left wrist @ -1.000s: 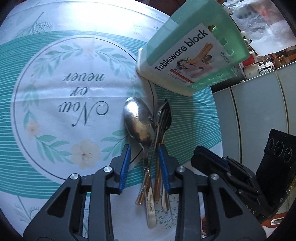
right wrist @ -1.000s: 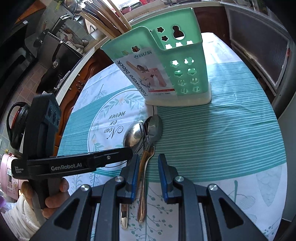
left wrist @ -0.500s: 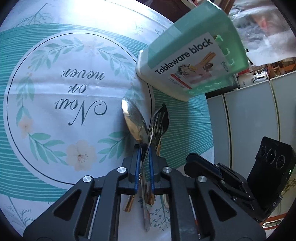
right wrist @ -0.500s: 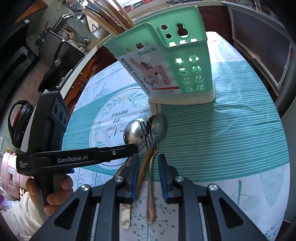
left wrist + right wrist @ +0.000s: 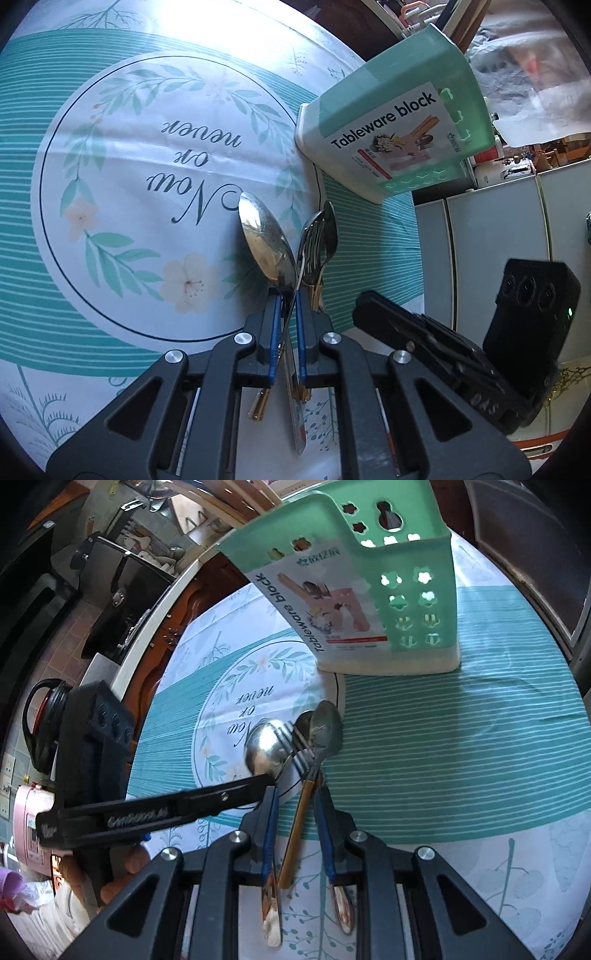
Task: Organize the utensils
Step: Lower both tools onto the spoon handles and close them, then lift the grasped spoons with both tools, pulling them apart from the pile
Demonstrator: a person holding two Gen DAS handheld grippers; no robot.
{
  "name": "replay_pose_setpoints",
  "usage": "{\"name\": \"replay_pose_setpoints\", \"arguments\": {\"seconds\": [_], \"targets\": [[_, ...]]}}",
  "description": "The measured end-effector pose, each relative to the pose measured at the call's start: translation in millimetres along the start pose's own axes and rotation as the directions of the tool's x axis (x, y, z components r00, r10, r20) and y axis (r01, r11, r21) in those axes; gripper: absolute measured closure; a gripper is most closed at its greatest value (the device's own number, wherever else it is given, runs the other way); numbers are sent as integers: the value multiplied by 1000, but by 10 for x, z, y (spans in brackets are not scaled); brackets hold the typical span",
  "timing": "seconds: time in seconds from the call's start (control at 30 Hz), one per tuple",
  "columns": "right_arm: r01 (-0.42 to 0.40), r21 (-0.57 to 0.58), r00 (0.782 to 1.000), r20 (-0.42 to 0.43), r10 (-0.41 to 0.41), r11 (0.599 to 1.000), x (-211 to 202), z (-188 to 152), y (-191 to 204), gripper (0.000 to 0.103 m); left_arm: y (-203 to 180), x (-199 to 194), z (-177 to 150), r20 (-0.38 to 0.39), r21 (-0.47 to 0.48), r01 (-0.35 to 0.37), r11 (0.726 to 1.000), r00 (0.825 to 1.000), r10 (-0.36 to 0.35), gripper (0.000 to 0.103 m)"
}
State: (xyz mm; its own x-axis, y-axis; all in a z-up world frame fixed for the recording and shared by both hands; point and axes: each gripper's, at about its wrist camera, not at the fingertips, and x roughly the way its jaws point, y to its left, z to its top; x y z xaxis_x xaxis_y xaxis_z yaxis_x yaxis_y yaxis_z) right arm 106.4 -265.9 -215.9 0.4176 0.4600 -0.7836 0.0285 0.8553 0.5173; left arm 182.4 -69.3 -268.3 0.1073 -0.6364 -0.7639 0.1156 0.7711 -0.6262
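A large silver spoon (image 5: pixel 266 240), a fork (image 5: pixel 312 243) and a smaller spoon (image 5: pixel 330 229) lie bunched on the teal-and-white tablecloth (image 5: pixel 110 147). My left gripper (image 5: pixel 287 295) is shut on the large spoon's handle just behind its bowl; a gold handle (image 5: pixel 258 406) pokes out under the pads. In the right wrist view the left gripper (image 5: pixel 267 781) reaches in from the left at the large spoon (image 5: pixel 266 751). My right gripper (image 5: pixel 295 792) stands open astride the fork's gold handle (image 5: pixel 295 830), pads apart from it. The mint utensil holder (image 5: pixel 369 602) (image 5: pixel 388 122) stands upright beyond.
The round table's edge runs close on the right of the left wrist view, with grey cabinets (image 5: pixel 498 240) past it. The right gripper's body (image 5: pixel 443 350) sits low right there. A person's hand (image 5: pixel 70 871) holds the left gripper; a pink appliance (image 5: pixel 26 812) lies behind.
My left gripper closed from open onto the handles and slid forward to the large spoon's neck. The fork tipped onto its edge and the utensils shifted. The right gripper's gap stayed the same.
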Motion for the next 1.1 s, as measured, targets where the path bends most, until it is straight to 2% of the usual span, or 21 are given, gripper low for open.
{"name": "replay_pose_setpoints", "arguments": {"seconds": [0.2,0.47,0.7,0.87,1.1], "targets": [[17,31,999,-38,-16,999,187,144,-16,82,-53,70,-27,10,5,2,1000,1000,-2,98],[48,87,996,-75,-41,995,322,209,-65,82,68,37,-4,-1,-17,52,999,999,-52,98],[-38,133,996,-74,48,990,174,177,-50,82,189,17,32,-4,-30,121,992,993,-121,98],[-89,238,987,-108,118,967,277,197,-104,82,187,-52,-2,23,-1,118,993,993,-118,100],[-59,338,986,-127,108,939,408,196,-152,83,178,-99,-10,29,8,112,994,993,-112,101]]}}
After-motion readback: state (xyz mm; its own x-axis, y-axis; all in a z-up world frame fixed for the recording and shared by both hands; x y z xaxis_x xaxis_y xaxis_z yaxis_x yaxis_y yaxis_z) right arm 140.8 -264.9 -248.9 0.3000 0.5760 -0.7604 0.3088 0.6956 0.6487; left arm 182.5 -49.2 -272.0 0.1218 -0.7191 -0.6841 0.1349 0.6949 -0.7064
